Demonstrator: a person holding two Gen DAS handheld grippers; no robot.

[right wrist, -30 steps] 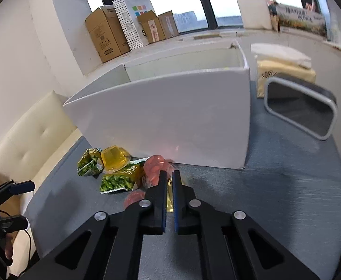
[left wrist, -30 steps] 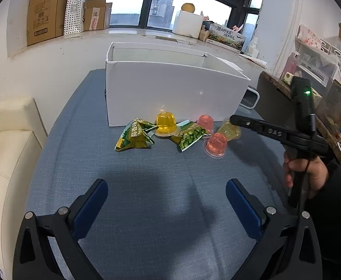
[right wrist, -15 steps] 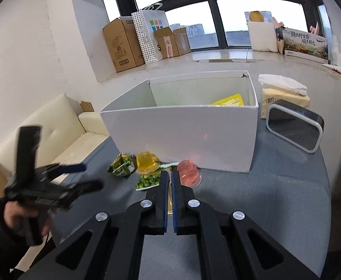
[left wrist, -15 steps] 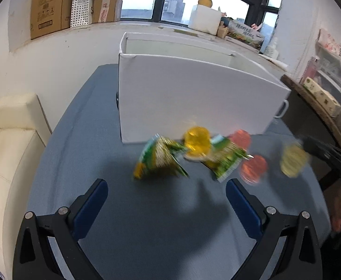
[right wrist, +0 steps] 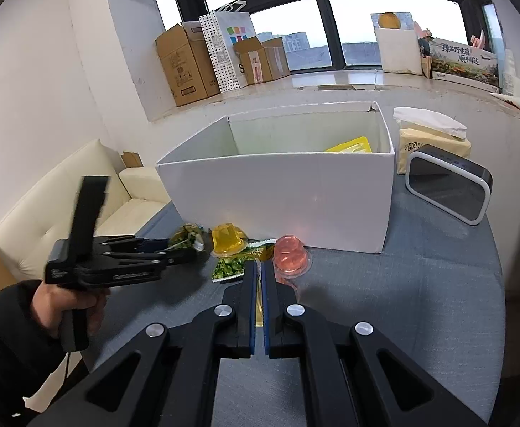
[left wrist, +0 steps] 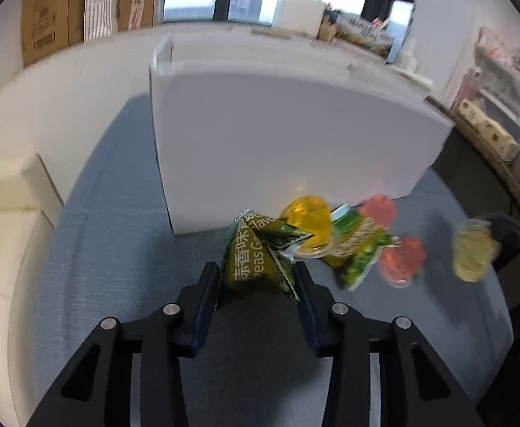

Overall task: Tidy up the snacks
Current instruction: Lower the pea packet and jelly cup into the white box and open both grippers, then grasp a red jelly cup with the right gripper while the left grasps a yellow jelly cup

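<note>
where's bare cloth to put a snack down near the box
Free: the blue cloth between box and speaker, and left of the box. Crowded: the box's front, with pea packets and jelly cups.

Green pea packets: two — one [left wrist: 256, 259], other [left wrist: 361, 256] at 3 o'clock of it.
Jelly cups: four — yellow [left wrist: 310, 224], two red [left wrist: 379, 208] [left wrist: 402, 258], pale yellow-green [left wrist: 473, 254] at far 3 o'clock.
White box [right wrist: 281, 192]: one; yellow packet [right wrist: 351, 145] inside: one.
Grippers: two [left wrist: 258, 277] [right wrist: 259, 277].
</note>
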